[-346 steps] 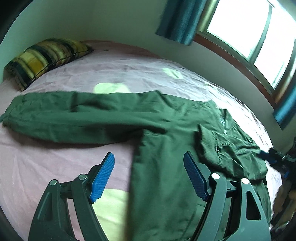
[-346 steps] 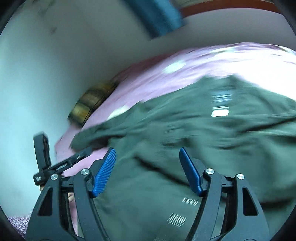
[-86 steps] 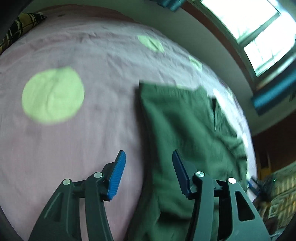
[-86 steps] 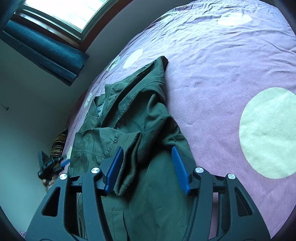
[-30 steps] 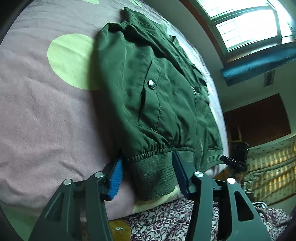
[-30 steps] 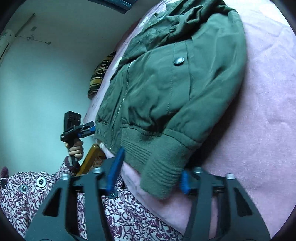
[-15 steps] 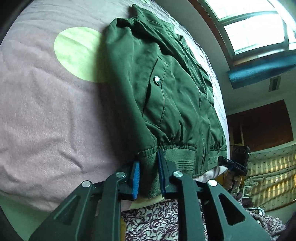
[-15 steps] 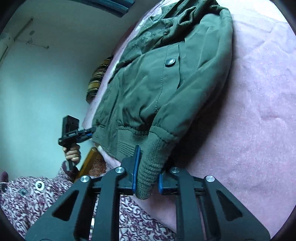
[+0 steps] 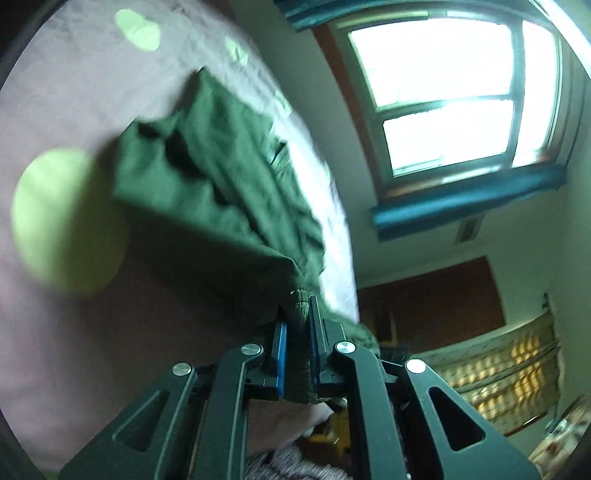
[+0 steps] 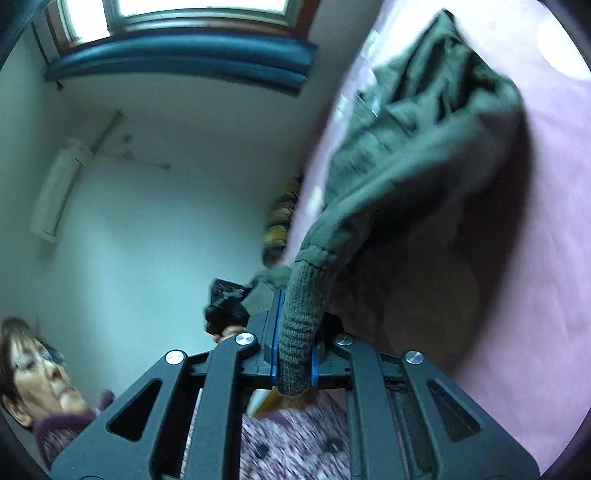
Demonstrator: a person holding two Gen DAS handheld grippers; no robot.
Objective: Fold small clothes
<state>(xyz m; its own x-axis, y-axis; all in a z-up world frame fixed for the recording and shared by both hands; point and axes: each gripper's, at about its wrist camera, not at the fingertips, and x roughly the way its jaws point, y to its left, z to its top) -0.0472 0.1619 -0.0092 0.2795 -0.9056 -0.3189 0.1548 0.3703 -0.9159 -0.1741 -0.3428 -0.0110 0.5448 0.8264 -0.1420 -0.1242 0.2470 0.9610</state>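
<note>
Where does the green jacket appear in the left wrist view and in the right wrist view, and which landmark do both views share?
Left wrist view: the green jacket runs from upper centre-left down to the left gripper, which pinches its ribbed hem.
Right wrist view: the green jacket runs from the upper right down to the right gripper, shut on its ribbed hem.
Shared landmark: the window.

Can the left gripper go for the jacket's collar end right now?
Probably not: the left gripper is shut on the jacket's ribbed hem, which it holds raised off the bed. It would have to let go first.
</note>
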